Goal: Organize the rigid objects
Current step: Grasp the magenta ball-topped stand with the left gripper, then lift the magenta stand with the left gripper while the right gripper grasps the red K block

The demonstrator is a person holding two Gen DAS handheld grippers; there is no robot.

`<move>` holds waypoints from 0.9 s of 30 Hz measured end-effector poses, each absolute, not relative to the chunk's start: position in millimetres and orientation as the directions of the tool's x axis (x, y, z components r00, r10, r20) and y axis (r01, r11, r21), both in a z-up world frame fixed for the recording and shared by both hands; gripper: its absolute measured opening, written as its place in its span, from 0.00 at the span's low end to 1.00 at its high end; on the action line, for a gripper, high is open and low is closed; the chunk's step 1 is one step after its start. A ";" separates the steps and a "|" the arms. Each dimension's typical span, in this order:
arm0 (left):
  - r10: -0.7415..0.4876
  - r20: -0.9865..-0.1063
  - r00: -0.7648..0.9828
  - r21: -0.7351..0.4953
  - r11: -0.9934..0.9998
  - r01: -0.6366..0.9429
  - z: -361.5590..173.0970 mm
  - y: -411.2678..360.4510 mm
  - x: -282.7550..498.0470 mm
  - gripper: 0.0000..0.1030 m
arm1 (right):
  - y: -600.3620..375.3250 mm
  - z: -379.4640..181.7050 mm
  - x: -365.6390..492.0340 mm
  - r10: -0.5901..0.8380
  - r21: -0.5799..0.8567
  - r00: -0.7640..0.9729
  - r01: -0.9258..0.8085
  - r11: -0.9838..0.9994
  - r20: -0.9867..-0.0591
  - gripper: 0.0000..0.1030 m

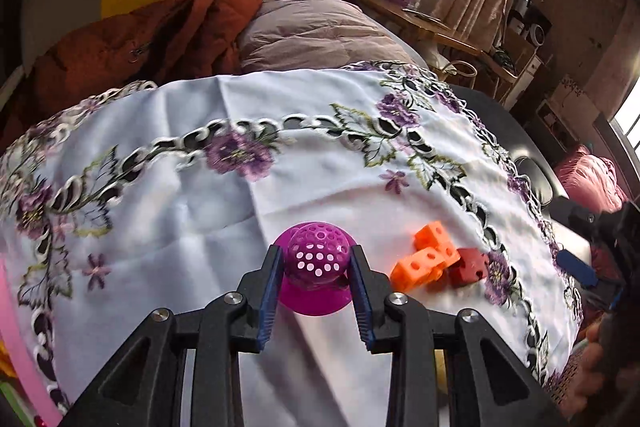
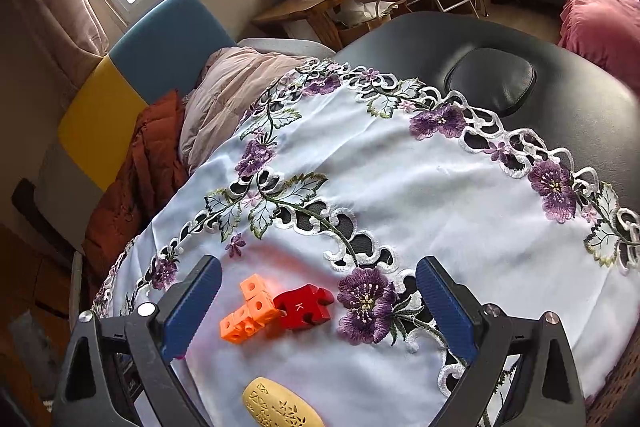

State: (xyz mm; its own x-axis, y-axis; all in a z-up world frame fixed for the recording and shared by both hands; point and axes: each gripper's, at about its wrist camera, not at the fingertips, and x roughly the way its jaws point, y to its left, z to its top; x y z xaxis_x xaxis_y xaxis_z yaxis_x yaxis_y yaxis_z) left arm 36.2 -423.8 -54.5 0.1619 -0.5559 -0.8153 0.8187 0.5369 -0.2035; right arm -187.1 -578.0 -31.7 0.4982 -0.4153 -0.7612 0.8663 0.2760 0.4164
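Observation:
A purple perforated dome with a wide flange (image 1: 316, 267) sits on the white embroidered cloth (image 1: 200, 219), and my left gripper (image 1: 316, 251) is shut on it, a blue pad against each side. To its right lie joined orange cubes with holes (image 1: 430, 257) and, touching them, a red puzzle-shaped block (image 1: 468, 267). In the right wrist view the orange cubes (image 2: 248, 313) and the red block marked K (image 2: 304, 307) lie between the wide-apart fingers of my right gripper (image 2: 318, 267), which is open and holds nothing. A yellow embossed oval (image 2: 280, 407) lies nearer the camera.
The cloth covers a black padded table (image 2: 520, 39) with a headrest hole. Behind it are a rust-coloured quilt (image 1: 140, 39), a pinkish duvet (image 1: 312, 23) and a blue and yellow headboard. A pink rim (image 1: 16, 339) shows at the left edge. A person's hand (image 1: 592, 367) is at the right.

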 end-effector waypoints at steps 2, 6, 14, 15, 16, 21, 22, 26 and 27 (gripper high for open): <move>-0.536 -0.824 0.182 -0.184 0.557 0.810 -58.0 -398.4 32.3 0.31 | -578.0 -33.0 -185.6 -0.409 0.412 0.496 0.867 0.280 -0.766 0.95; -0.487 -0.847 0.214 -0.127 0.576 0.807 -69.8 -349.3 13.9 0.31 | -577.8 -35.0 -183.6 -0.402 0.405 0.492 0.869 0.286 -0.772 0.95; -0.500 -0.822 0.271 -0.069 0.561 0.825 -72.2 -304.6 -25.2 0.31 | -564.7 -34.8 -161.7 -0.367 0.362 0.508 0.842 0.400 -0.779 0.95; -0.506 -0.821 0.265 -0.080 0.561 0.824 -71.7 -305.2 -24.7 0.31 | -561.8 -34.5 -158.1 -0.366 0.347 0.506 0.839 0.419 -0.782 0.95; -0.513 -0.820 0.256 -0.096 0.563 0.821 -71.7 -305.4 -23.1 0.31 | -559.6 -34.4 -154.5 -0.367 0.326 0.498 0.838 0.438 -0.786 0.95; -0.523 -0.815 0.251 -0.117 0.572 0.812 -73.1 -307.8 -17.8 0.31 | -560.5 -39.8 -146.7 -0.426 0.176 0.379 0.880 0.442 -0.822 0.92; -0.524 -0.814 0.250 -0.120 0.573 0.811 -73.1 -307.9 -17.6 0.31 | -561.3 -43.0 -144.4 -0.425 0.148 0.353 0.884 0.444 -0.833 0.80; -0.540 -0.808 0.237 -0.148 0.575 0.805 -73.7 -303.9 -15.3 0.31 | -559.0 -59.9 -128.7 -0.367 0.082 0.303 0.856 0.510 -0.879 0.69; -0.543 -0.807 0.235 -0.153 0.575 0.804 -73.7 -303.1 -15.1 0.31 | -556.4 -63.7 -124.5 -0.360 0.061 0.288 0.848 0.527 -0.888 0.69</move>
State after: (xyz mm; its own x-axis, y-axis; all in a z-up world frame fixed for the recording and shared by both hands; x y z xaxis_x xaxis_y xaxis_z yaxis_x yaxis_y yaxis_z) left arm -15.1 -303.1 -73.7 0.2347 -0.5426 -0.8065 0.8038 0.5749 -0.1528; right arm -124.5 -556.4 -63.7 0.2877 -0.3596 -0.8876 0.8477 0.5270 0.0612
